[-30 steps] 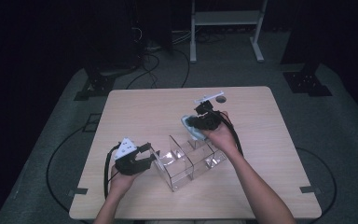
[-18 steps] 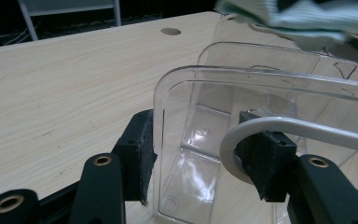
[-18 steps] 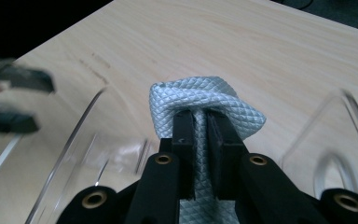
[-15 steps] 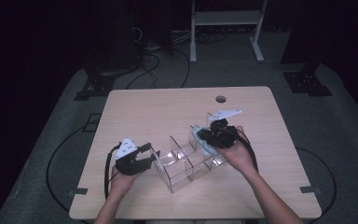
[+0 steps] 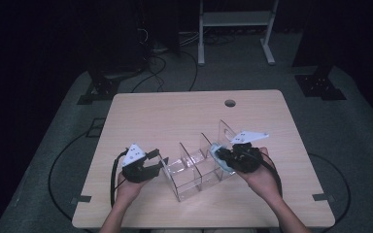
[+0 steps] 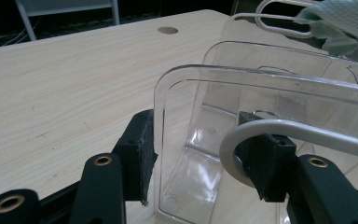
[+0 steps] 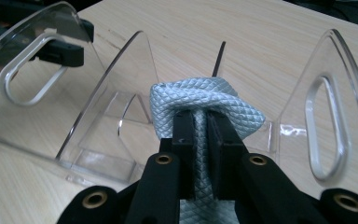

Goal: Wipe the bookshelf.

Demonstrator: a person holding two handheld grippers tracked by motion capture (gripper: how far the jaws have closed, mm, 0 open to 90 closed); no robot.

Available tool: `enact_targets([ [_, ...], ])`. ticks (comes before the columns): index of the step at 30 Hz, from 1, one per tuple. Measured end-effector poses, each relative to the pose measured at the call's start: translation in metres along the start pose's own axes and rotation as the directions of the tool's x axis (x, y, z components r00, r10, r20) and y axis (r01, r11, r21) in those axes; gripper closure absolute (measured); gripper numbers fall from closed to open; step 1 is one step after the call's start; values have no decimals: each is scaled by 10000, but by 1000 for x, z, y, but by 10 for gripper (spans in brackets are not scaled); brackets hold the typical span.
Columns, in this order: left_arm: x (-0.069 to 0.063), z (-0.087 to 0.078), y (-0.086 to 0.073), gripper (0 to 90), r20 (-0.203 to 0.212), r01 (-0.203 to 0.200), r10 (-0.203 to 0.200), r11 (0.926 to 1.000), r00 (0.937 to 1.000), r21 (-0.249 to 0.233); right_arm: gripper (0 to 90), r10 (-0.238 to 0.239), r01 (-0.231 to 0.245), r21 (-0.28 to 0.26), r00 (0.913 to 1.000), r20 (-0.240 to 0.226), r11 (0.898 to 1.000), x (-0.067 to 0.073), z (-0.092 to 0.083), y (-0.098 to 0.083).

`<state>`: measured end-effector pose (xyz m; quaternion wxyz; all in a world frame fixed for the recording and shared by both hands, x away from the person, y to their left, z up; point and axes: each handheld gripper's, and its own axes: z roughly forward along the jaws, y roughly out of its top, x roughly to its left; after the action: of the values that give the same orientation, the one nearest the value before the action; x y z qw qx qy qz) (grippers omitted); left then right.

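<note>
The pale blue cloth (image 7: 205, 105), with a diamond weave and bunched, is clamped in the right gripper (image 7: 200, 122) over the clear divided organizer (image 5: 196, 167) on the counter (image 5: 175, 116); the left gripper (image 6: 200, 154) is clamped on its left end wall

One clear acrylic rack (image 5: 196, 170) — three upright dividers, one pale cloth (image 5: 220, 158), two grippers — one table (image 5: 175, 116)

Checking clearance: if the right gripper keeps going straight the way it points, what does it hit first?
Probably the clear rack. The right gripper, shut on the cloth, points into the slot between two dividers, so the cloth would likely meet the rack's floor or the thin divider behind it first. Depth is hard to judge.
</note>
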<state>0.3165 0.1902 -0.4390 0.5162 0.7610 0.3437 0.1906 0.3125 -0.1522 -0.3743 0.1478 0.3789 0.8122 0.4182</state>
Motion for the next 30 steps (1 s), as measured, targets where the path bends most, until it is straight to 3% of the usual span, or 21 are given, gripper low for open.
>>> enact_targets([
  [5, 0, 0, 0, 464, 97, 102, -102, 9999, 9999, -34, 819, -54, 55, -59, 9995, 320, 10000, -8, 15, 13],
  [11, 1, 0, 1, 457, 157, 227, -226, 9997, 9996, -110, 820, 517, -515, -114, 9984, 216, 9986, -24, 26, 23],
  [12, 0, 0, 1, 457, 150, 203, -201, 9997, 9997, -105, 821, 388, -380, -255, 9987, 326, 9990, -24, 25, 24],
  [15, 0, 0, 1, 457, 145, 226, -224, 9997, 9996, -116, 821, 396, -396, -641, 9992, -12, 9972, -19, 14, 23],
  [17, 1, 0, 0, 457, 159, 262, -260, 9996, 9995, -128, 821, 122, -136, -815, 9998, -182, 9966, -9, 4, 21],
  [20, 0, 0, 0, 458, 121, 278, -277, 9995, 9995, -123, 821, 16, -85, -811, 9965, -840, 9967, 5, -5, 15],
  [24, 0, 0, 1, 458, 93, 218, -218, 9997, 9997, -72, 821, -284, 224, -457, 9904, -1353, 9987, 21, 3, 10],
  [27, -1, 0, 1, 458, 112, 171, -170, 9998, 9998, -83, 821, -525, 494, -263, 9895, -1346, 9984, 33, 16, 10],
  [30, 0, 0, 1, 458, 120, 203, -202, 9997, 9997, -101, 821, -527, 502, -232, 9910, -1232, 9985, 34, 30, 17],
])
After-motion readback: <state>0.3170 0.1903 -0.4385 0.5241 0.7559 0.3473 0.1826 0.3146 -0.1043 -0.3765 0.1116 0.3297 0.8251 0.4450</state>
